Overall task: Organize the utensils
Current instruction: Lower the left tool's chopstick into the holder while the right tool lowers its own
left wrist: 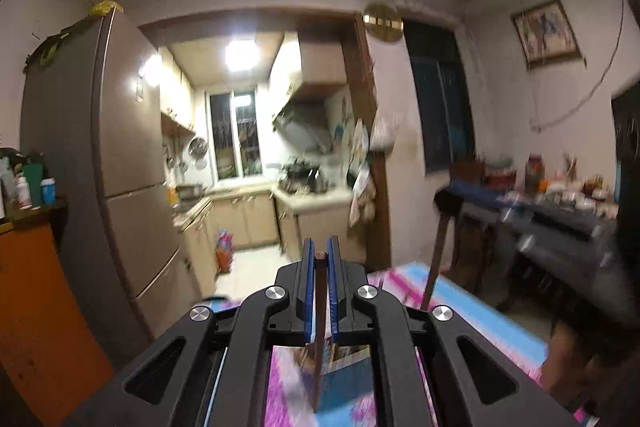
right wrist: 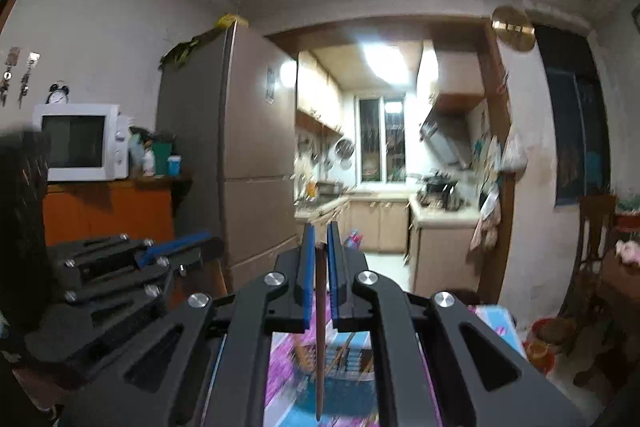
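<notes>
Across the left half of both frames stood a tall brown multi-door refrigerator (left wrist: 120,155) (right wrist: 240,155) with a smooth, faintly glossy front; a small sticker on its upper door was too blurred to read, and no other writing could be made out anywhere. At the lower middle of each frame, beneath the grippers, lay a table covered in a glossy pink, purple and blue patterned cloth (left wrist: 472,311) (right wrist: 496,319), its print smeared by blur. At mid-left of the right wrist view a boxy white microwave oven (right wrist: 82,143) sat on an orange wooden cabinet (right wrist: 108,211).

Low in the left wrist view, the black left gripper with blue finger pads (left wrist: 321,259) was clamped on a thin dark-brown wooden chopstick (left wrist: 319,339). The stick stood upright between the pads, its blunt top level with the fingertips and its length running down towards the bottom of the frame over the cloth. In the right wrist view the same gripper appeared at lower left (right wrist: 200,247).

The matching black right gripper with blue pads (right wrist: 321,251) pinched a second slim brown wooden chopstick (right wrist: 320,347) the same way, upright, tapering to a point near the bottom edge. Below it, on the cloth, lay what seemed a slatted rack with more sticks (right wrist: 340,357), too blurred to be sure.
</notes>
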Motion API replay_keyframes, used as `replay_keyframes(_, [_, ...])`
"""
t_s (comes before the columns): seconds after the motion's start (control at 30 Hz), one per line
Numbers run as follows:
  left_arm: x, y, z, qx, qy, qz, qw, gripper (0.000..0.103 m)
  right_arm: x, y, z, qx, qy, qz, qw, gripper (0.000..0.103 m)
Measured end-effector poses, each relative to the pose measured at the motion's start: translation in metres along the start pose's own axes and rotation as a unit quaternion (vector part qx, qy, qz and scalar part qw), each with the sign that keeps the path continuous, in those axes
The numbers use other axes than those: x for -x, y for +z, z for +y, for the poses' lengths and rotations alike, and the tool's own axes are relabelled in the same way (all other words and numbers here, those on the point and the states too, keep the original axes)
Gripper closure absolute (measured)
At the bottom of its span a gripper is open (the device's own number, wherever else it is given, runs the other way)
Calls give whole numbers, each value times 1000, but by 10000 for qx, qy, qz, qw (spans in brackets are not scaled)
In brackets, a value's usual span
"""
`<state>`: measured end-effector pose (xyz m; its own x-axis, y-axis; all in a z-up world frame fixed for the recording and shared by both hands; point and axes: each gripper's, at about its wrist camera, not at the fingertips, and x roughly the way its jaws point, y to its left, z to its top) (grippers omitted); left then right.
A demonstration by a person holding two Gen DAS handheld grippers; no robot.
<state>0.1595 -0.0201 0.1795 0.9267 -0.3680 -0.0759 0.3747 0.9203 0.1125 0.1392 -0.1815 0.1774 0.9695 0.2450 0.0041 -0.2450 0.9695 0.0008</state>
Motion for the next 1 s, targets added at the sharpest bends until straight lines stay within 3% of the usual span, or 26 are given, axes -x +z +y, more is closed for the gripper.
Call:
replay_keyframes(0.17, [-32,31,6,126,74,-582,9982,96,-36,11,-12,77,-291,-256,9992,98])
replay_keyframes(0.27, [-59,28,10,268,89,-662,9974,96,-60,8,-25,-13,-449,-368,9983,98])
replay_keyframes(0.6, [-146,-48,33,859,-74,-137,9962,96,-125,-47,-63,-696,-496,8,9963,98])
replay_keyframes(0.83, [-171,-103,43,1006,-32,371,9942,96,-144,-96,-71,-1182,-454,537,9905,98])
replay_keyframes(1.0, [-175,-122,43,912,169,539,9942,95,-144,-117,-64,-1047,-618,791,9894,98])
